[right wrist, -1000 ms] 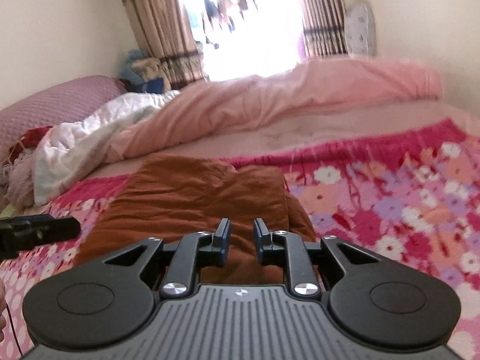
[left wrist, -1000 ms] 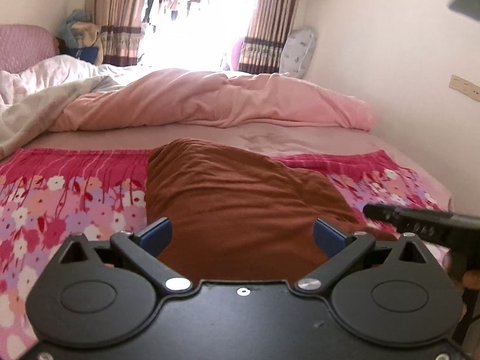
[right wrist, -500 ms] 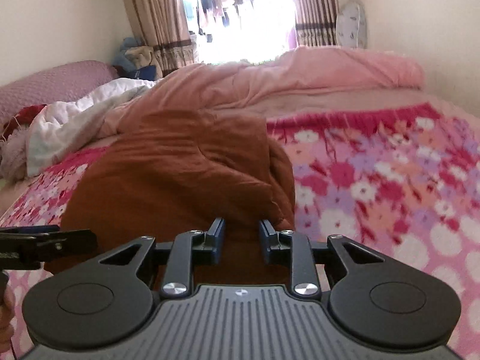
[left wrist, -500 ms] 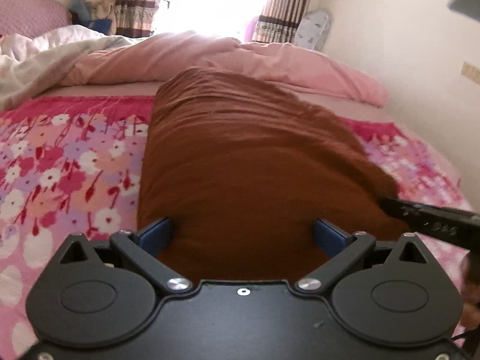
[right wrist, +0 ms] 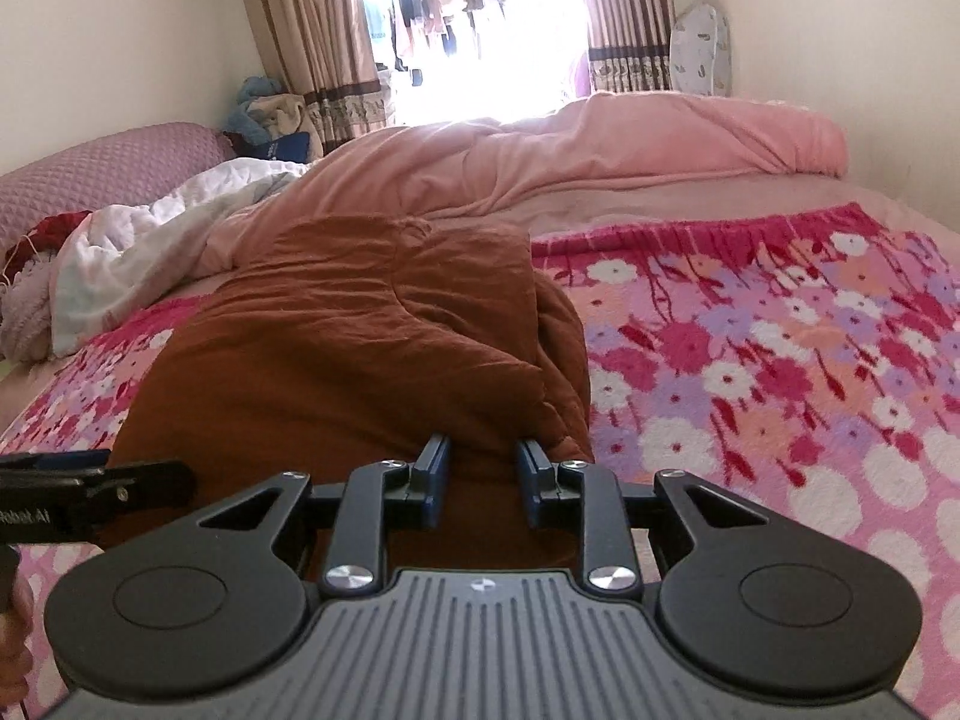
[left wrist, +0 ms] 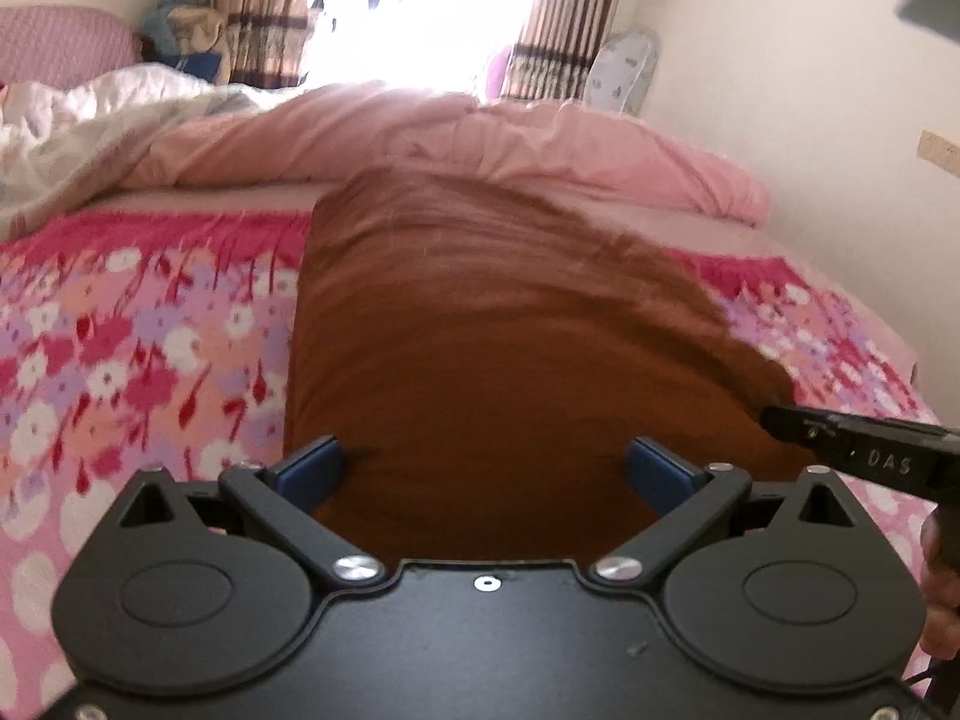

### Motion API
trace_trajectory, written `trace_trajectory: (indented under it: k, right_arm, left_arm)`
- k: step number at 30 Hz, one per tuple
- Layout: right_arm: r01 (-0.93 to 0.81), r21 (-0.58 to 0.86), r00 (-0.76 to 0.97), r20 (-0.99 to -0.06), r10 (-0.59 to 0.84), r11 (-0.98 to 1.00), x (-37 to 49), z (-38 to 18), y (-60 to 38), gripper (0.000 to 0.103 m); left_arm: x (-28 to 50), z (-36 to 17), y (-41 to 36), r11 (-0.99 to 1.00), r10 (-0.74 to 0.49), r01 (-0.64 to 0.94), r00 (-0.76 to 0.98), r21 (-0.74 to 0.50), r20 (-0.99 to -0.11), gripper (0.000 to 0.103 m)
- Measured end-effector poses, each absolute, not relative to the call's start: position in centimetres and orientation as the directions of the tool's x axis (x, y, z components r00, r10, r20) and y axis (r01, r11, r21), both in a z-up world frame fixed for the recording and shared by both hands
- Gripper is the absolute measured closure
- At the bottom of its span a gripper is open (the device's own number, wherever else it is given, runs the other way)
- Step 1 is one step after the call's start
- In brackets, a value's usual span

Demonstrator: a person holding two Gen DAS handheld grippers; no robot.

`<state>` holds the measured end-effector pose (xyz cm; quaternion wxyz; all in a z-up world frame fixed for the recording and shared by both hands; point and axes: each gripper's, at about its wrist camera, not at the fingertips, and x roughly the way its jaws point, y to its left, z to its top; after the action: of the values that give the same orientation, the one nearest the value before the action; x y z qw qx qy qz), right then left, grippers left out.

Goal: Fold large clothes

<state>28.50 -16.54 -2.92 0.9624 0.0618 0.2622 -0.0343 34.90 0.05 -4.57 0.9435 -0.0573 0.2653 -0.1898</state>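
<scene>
The left tongs [left wrist: 486, 468] stand wide open, their blue pads on either side of the near end of the brown garment [left wrist: 498, 348], which lies between them without being pinched. The right tongs [right wrist: 483, 477] have just been opening a little and now stand at a narrow gap over the near right edge of that garment, cloth in the gap; whether the pads press it I cannot tell. The garment lies folded lengthwise, running from near to far along the middle of the bed, on a pink flowered blanket [right wrist: 780, 360]. Beyond it, a pink quilt [left wrist: 480, 138] lies bunched across the far side, with a white duvet [right wrist: 150, 240] at far left.
</scene>
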Motion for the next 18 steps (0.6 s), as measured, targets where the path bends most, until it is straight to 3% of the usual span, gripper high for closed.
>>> trace_trajectory:
  k: [7, 14, 18]
  right_arm:
    - [0.071, 0.109, 0.89, -0.456, -0.013, 0.992, 28.7, -0.3, -15.6, 0.071]
    - [0.101, 0.096, 0.876, -0.48, -0.043, 0.99, 31.9, -1.1, -15.4, 0.071]
    - [0.108, 0.077, 0.862, -0.503, -0.055, 0.991, 32.9, -2.8, -15.5, 0.071]
  left_arm:
    - [36.2, -1.8, -0.2, 0.927, -0.374, 0.328, 0.822, -0.18, -0.429, 0.001]
    - [39.6, -3.6, -0.7, 0.903, -0.429, 0.327, 0.743, -0.28, -0.513, 0.001]
    - [39.9, -4.6, -1.4, 0.921, -0.39, 0.313, 0.763, -0.233, -0.516, 0.001]
